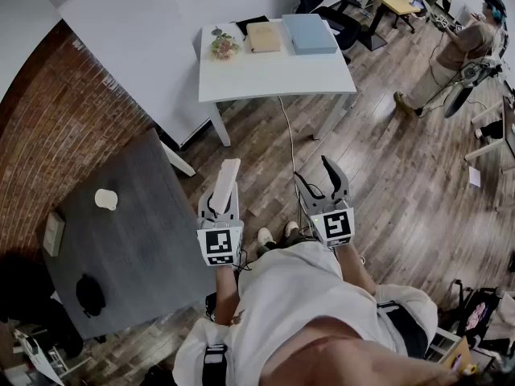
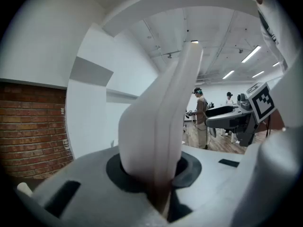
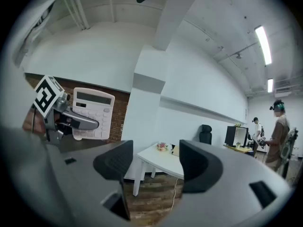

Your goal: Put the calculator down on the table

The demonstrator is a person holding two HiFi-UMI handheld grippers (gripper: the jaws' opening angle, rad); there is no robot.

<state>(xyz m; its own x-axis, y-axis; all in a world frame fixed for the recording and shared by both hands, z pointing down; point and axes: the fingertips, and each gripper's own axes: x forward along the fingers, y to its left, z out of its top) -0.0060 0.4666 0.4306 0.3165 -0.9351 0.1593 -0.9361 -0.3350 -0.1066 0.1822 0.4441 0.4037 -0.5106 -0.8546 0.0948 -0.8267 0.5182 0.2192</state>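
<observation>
Dark grey table (image 1: 141,236), brick wall (image 1: 56,127), wood floor (image 1: 402,183)

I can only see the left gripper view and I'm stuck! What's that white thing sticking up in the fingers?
Observer: A calculator; the right gripper view shows its keys and display.
Operator: Where's a table?
Observer: A dark table lies just left of the left gripper in the head view.
Operator: Anything on it?
Observer: A small white thing and a black thing, both away from the gripper's side.
</observation>
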